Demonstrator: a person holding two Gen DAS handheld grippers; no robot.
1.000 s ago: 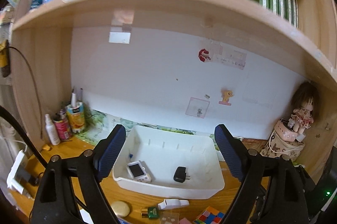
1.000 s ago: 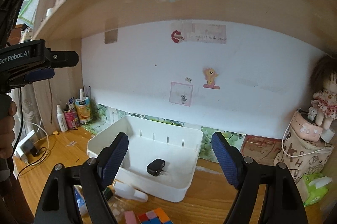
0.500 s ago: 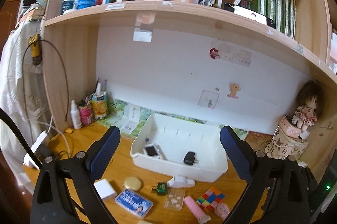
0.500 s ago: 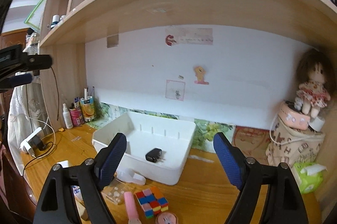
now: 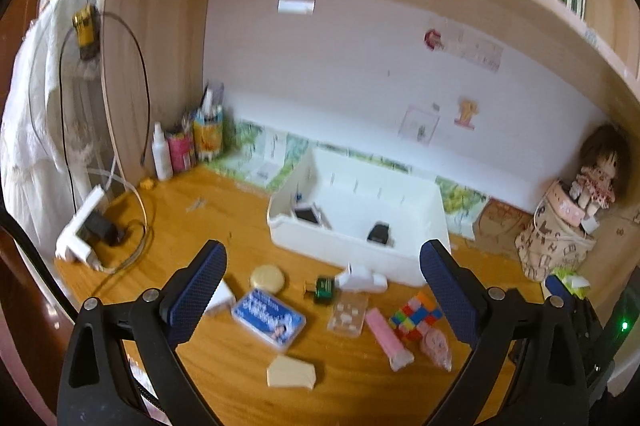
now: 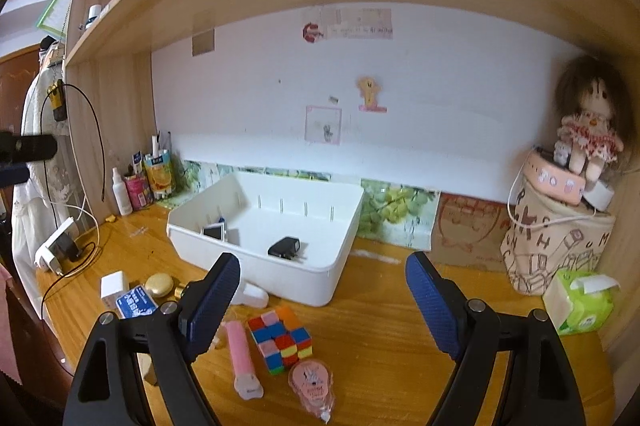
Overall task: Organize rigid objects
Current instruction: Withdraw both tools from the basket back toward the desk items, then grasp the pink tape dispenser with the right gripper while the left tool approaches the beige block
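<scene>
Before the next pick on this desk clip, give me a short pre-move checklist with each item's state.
1. left gripper open, nothing between the jaws: ok.
2. right gripper open and empty: ok.
3. white bin has free floor space beside the black charger: ok.
4. puzzle cube lies unobstructed: ok.
5. Pink stick clear of the cube: ok, a narrow gap shows.
6. Left view sharp enough for aiming: not ok, blurred.

Soft even indoor light, heavy fisheye bending, left view motion-blurred, right sharper
</scene>
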